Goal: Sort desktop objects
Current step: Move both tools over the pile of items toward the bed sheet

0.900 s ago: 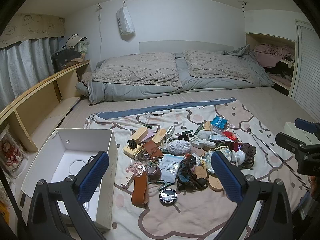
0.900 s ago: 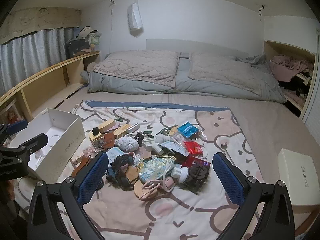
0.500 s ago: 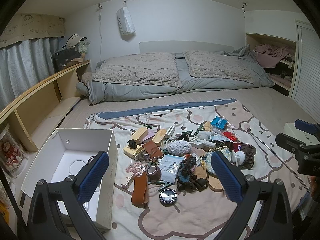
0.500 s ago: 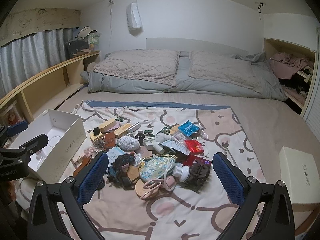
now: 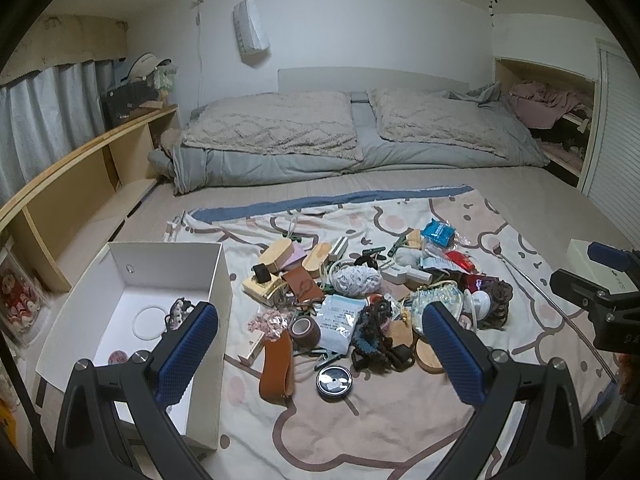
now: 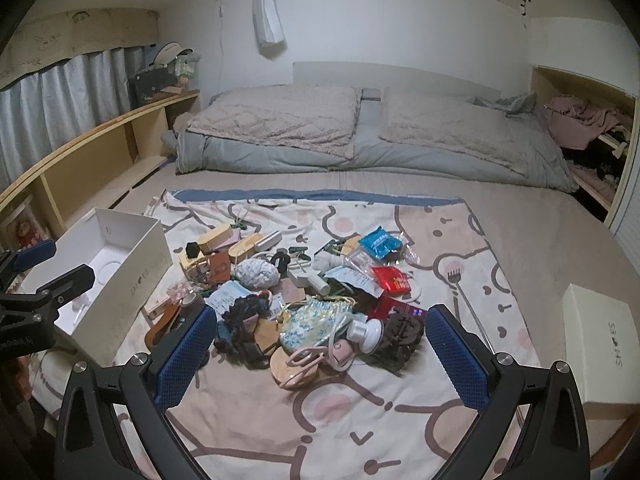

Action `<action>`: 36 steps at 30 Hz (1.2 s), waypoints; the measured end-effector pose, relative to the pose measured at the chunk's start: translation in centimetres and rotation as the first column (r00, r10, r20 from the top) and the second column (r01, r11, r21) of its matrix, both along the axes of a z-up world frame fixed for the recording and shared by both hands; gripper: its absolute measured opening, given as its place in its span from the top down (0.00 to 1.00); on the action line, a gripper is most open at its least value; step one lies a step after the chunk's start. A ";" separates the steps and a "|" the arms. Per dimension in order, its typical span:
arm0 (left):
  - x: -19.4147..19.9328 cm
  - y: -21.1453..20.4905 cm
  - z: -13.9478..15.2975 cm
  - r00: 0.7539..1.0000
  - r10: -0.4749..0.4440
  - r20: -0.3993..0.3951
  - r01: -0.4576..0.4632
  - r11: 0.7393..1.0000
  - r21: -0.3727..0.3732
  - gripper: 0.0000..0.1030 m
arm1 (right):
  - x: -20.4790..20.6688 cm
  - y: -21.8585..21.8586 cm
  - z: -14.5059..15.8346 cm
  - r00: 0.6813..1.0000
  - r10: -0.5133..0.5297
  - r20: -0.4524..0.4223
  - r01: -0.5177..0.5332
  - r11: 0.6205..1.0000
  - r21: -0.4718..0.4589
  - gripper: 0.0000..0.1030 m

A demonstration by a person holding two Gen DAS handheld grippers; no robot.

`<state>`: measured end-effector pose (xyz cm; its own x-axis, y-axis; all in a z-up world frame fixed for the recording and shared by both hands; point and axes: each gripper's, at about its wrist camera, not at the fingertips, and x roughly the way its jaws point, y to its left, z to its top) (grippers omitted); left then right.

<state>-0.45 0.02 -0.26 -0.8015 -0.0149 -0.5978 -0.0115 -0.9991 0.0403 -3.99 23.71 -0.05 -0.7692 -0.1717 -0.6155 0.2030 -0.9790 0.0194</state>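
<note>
Heap of small objects (image 5: 360,300) mid-blanket (image 6: 400,420) on bed, items overlapping and hard to identify, open white box (image 5: 168,264) at 9 o'clock, contents partly hidden by left tool (image 5: 320,356), closed box (image 6: 600,336) at 3 o'clock cut off, left and right tool (image 6: 320,360) fully spread, empty.

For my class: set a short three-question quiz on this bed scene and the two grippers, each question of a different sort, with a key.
1. True or false: the left gripper is shut on the brown leather strap.
2. Multiple choice: the open white box sits on which side of the pile in the left wrist view? A left, B right, C behind.
3. Fill in: the round metal tin lies on the patterned ____.

Key: 1 false, both it and the right gripper are open and empty; 2 A; 3 blanket.
</note>
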 end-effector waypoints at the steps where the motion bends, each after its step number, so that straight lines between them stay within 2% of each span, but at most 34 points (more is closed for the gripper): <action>1: 0.0 0.0 -0.2 1.000 -0.002 0.003 0.002 1.000 0.001 0.00 | -0.1 0.0 -0.1 1.000 0.002 0.007 -0.002 1.000 0.002 0.00; 14: -1.9 -1.0 -2.1 0.998 -0.001 0.059 0.003 0.999 -0.033 0.00 | -2.0 0.7 -2.1 0.995 -0.007 0.103 0.005 1.000 0.020 0.00; 19: -2.8 -1.4 -3.1 0.995 -0.003 0.103 0.005 1.000 -0.021 0.00 | -3.1 1.2 -3.1 0.991 -0.024 0.129 0.017 0.998 0.054 0.00; 30: -4.7 -1.9 -5.5 0.987 0.013 0.162 0.001 0.997 -0.082 0.00 | -5.4 2.3 -5.4 0.980 -0.062 0.189 0.042 0.993 0.109 0.00; 36: -5.9 -2.1 -6.5 0.979 0.024 0.202 -0.008 0.997 -0.080 0.00 | -7.3 3.0 -7.1 0.965 -0.110 0.239 0.079 0.988 0.135 0.00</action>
